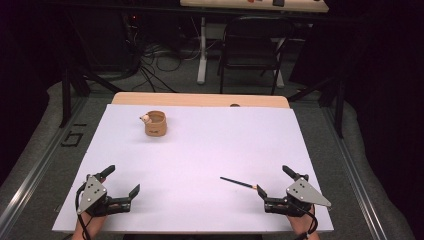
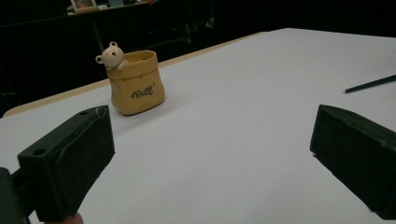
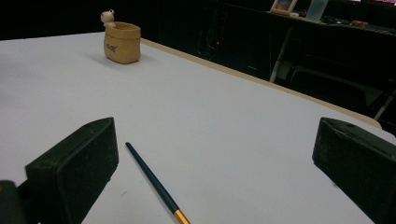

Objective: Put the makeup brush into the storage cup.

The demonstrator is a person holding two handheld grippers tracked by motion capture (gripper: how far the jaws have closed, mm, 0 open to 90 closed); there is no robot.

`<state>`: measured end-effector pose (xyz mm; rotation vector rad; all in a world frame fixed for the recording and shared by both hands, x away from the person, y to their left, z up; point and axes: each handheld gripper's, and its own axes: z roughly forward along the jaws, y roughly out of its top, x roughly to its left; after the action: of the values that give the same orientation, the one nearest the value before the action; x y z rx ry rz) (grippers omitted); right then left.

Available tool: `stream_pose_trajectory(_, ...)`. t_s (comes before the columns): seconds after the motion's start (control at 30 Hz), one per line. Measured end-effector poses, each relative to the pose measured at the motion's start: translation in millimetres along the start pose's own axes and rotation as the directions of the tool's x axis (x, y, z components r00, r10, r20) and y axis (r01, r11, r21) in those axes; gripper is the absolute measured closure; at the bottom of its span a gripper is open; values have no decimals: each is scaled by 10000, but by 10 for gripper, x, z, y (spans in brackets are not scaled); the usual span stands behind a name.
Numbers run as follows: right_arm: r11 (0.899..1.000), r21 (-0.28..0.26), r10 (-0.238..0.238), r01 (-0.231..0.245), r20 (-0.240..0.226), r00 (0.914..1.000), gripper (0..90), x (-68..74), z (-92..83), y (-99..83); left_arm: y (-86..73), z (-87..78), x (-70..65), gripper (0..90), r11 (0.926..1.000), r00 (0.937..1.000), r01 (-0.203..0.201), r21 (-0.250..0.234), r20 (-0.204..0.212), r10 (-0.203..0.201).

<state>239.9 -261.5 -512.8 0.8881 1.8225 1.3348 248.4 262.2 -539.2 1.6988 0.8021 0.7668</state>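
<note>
A tan sack-shaped pot (image 1: 155, 123) with a small bear figure on its rim stands upright at the far left-centre of the white table (image 1: 200, 150); it also appears as the pot (image 2: 136, 83) and the pot (image 3: 122, 42). A dark green pencil (image 1: 237, 183) with a gold band lies flat near the front right, seen close as the pencil (image 3: 152, 179) and far off as the pencil (image 2: 371, 83). My left gripper (image 1: 121, 181) rests at the front left, open and empty. My right gripper (image 1: 272, 181) sits at the front right, open, its left jaw just beside the pencil's end.
A wooden strip (image 1: 200, 99) runs along the table's far edge. Beyond it stand a black chair (image 1: 252, 47), a white desk leg (image 1: 202, 50) and loose cables on the floor. Metal rails flank the table on both sides.
</note>
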Motion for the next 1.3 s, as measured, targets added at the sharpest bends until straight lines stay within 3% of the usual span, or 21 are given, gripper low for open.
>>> stream_pose_trajectory(1.3, 9968, 714, -310, 362, -723, 9969, 0, -50, 340, 16, 7, 35, -26, 0, 9998, 9996, -173, 83, 214, 171)
